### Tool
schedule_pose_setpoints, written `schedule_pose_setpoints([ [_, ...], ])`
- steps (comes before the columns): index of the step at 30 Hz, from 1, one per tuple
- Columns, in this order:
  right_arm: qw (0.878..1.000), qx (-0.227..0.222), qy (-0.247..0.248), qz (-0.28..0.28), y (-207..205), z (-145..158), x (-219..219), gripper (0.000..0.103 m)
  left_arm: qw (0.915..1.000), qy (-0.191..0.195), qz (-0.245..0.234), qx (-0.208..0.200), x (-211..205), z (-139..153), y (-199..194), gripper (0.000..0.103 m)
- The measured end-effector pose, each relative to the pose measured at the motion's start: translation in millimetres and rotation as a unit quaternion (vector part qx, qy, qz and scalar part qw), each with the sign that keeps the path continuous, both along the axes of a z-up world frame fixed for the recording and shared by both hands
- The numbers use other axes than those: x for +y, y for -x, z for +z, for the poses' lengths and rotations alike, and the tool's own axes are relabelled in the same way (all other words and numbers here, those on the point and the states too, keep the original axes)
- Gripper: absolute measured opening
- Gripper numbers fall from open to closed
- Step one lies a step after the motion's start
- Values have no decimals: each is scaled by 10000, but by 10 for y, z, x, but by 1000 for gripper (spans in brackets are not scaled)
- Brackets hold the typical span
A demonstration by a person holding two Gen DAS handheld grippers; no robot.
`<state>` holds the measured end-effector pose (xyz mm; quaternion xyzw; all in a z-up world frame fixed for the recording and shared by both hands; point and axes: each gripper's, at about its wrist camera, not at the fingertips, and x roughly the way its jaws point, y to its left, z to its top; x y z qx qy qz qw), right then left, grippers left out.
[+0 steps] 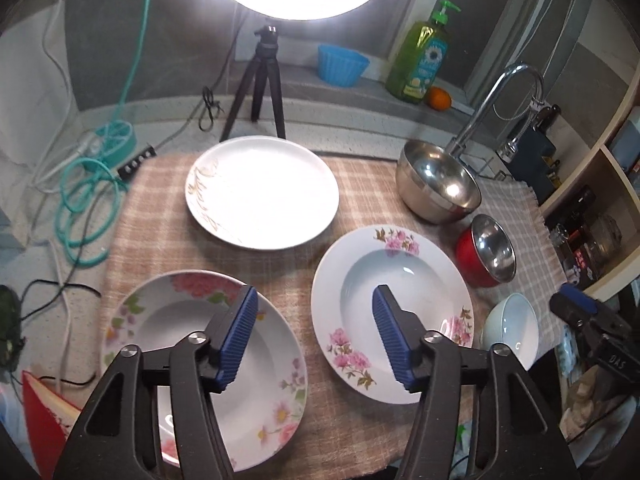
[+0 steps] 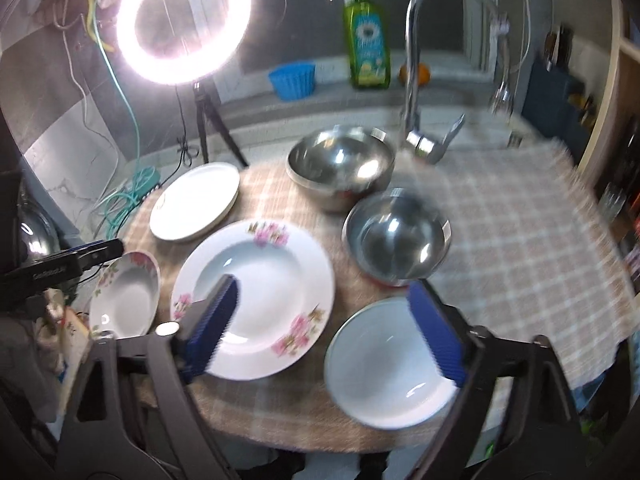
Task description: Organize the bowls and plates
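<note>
Both tools hang empty over the surface: the left tool half parted between two flowered plates, the right tool wide above the white bowl at the near edge.

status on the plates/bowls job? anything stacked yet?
Done: nothing stacked. Three plates, white, pink-flowered and red-flowered, lie apart on the cloth; three bowls stand separately.
In hand: nothing; left gripper and right gripper open above them.
Left: all stacking.
</note>
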<state>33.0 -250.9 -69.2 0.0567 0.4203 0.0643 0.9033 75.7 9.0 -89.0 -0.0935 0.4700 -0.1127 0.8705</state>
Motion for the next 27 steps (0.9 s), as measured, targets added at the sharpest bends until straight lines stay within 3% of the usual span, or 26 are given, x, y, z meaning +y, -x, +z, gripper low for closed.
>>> schedule_pose_setpoints([
  [5, 9986, 449, -266, 95, -93, -235, 62, 62, 9988, 287, -169, 363, 34, -172, -137, 45],
  [9, 9975, 594, -338, 179, -202, -293, 55, 52, 9969, 417, -346, 576, 33, -258, -224, 36],
  [12, 9943, 788, -689, 198, -270, -328, 30, 49, 9953, 436, -464, 724, 41, -308, -308, 31],
  [16, 9895, 1021, -987, 279, -264, -415, 100, 37, 9938, 233, -759, 776, 4, -321, -451, 29],
  [20, 9837, 1324, -1175, 324, -201, -548, 204, 35, 9877, -17, -1378, 736, -170, -276, -673, 27],
  [27, 9761, 1708, -1326, 232, -56, -775, 334, 33, 9695, -278, -2319, 745, -545, -319, -1104, 27],
])
